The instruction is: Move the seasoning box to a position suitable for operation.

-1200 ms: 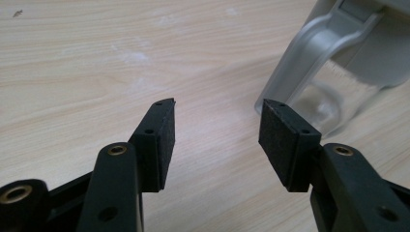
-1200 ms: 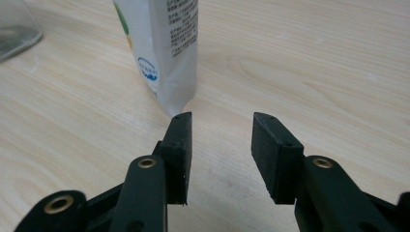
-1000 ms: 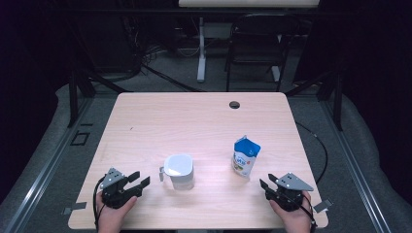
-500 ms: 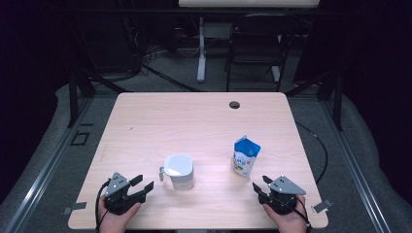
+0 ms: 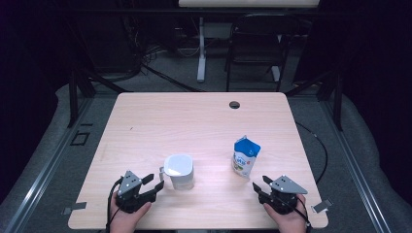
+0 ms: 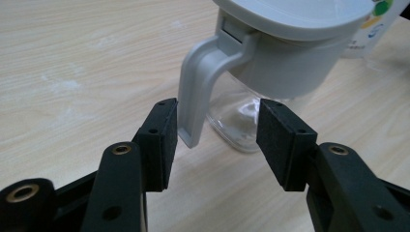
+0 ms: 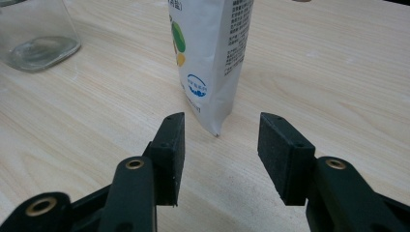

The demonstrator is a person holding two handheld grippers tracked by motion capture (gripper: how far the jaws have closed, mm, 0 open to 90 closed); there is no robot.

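Left gripper point(image 5: 156, 186) spread beside jug point(image 5: 179, 171) handle, right gripper point(image 5: 259, 185) spread near carton point(image 5: 245, 156), table point(image 5: 194, 121) beyond bare.

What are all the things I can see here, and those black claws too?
Jug: one, clear glass with grey lid and handle, near table edge, left of middle.
Carton: one, blue and white, right of jug.
Table: one, pale wood, small dark hole at far edge.
Chair: one, dark, behind table.
Left claw: one, black, jaws open, by the jug's handle.
Right claw: one, black, jaws open, short of carton.
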